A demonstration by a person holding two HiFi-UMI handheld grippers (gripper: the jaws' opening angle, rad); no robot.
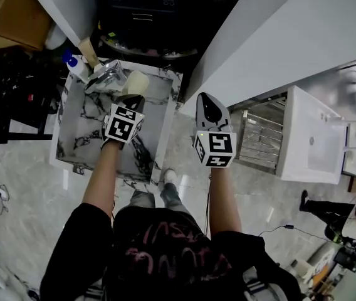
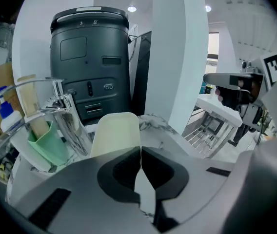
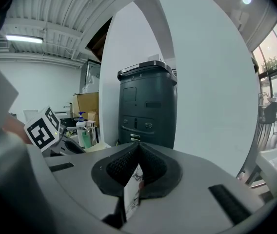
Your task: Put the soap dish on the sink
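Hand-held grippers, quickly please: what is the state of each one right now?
Left hand-held gripper: closed, pinching the edge of the cream soap dish.
Right hand-held gripper: closed, holding nothing.

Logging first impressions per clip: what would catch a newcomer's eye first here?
The cream dish stands out. It appears pinched at its edge by the closed jaws of the left gripper, over the back of the marble sink beside the chrome faucet. The right gripper hangs shut and empty to the sink's right.
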